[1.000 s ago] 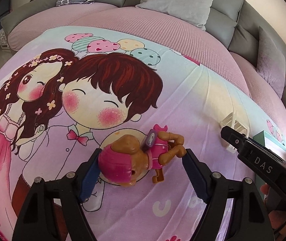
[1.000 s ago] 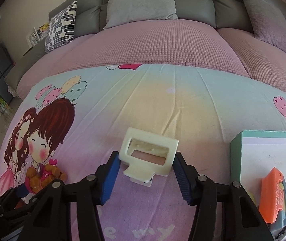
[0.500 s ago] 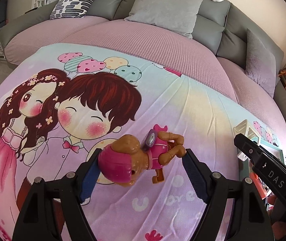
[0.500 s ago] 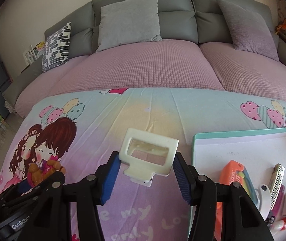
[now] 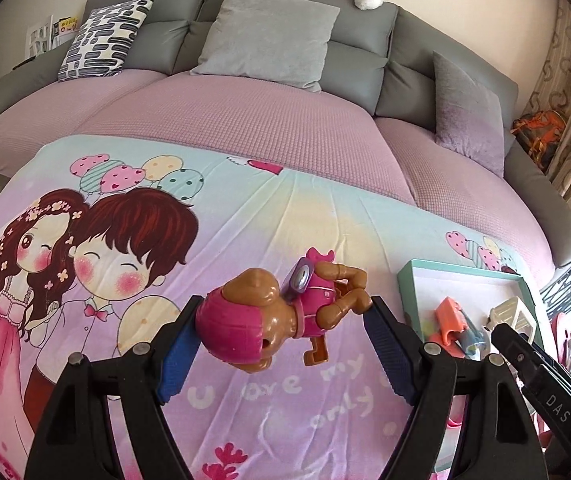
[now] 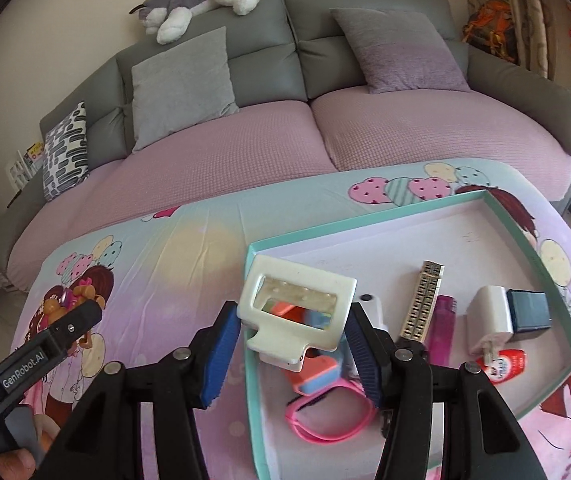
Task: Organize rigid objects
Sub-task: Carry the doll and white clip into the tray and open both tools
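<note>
Since a second ago, lifted and carried rightward: left gripper [image 5: 281, 344] fingers clamped on toy puppy [image 5: 277, 316] above the blanket [image 5: 245, 220], right gripper [image 6: 291, 344] fingers gripping cream clip [image 6: 297, 312] over the teal tray [image 6: 525, 236] near-left corner. Beyond, inside the tray: pink band [image 6: 325, 416], lighter [image 6: 441, 328], charger [image 6: 489, 320]; farther, grey sofa [image 6: 285, 32].
</note>
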